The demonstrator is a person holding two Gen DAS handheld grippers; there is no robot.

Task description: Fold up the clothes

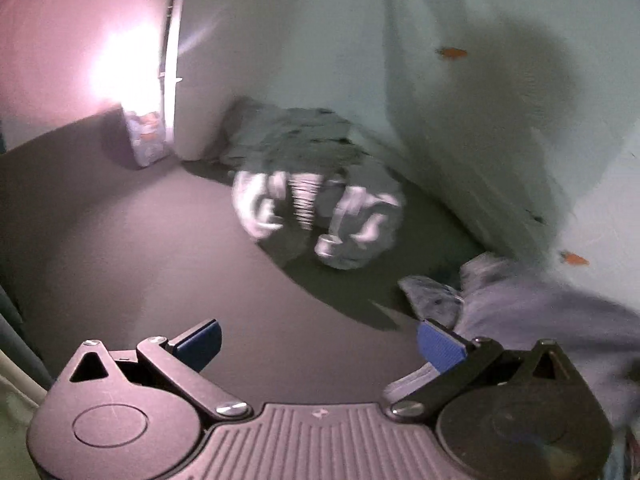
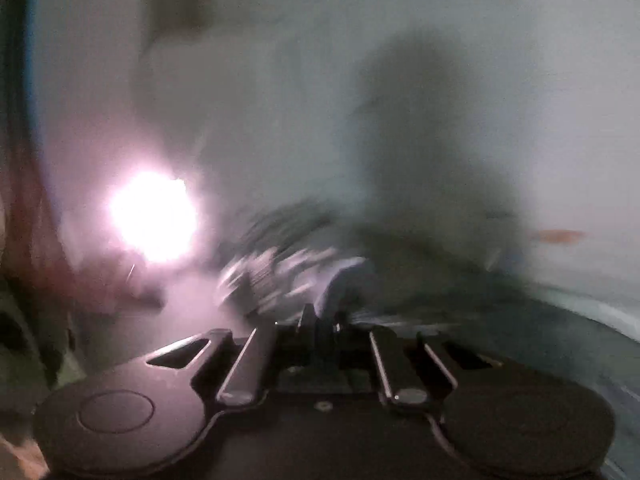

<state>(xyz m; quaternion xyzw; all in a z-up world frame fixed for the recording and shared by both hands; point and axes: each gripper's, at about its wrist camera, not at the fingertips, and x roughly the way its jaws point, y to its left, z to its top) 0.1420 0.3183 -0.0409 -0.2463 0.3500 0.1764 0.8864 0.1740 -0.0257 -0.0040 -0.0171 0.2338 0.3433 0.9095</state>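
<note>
In the left wrist view my left gripper [image 1: 320,344] is open and empty over the dark table [image 1: 140,248]. A grey-lilac garment [image 1: 532,320] lies at the right, touching the right blue fingertip [image 1: 440,346]. A crumpled pile of grey and white striped clothes [image 1: 320,196] lies farther off near the wall. In the blurred right wrist view my right gripper [image 2: 320,316] is shut on a pale blue-grey piece of cloth [image 2: 344,280], held above the table with the pile [image 2: 272,268] just behind it.
A small printed carton [image 1: 146,138] stands at the back left by a white wall corner. A pale curtain with orange marks [image 1: 452,53] hangs at the right. A bright light glare [image 2: 154,216] washes out the left of the right wrist view.
</note>
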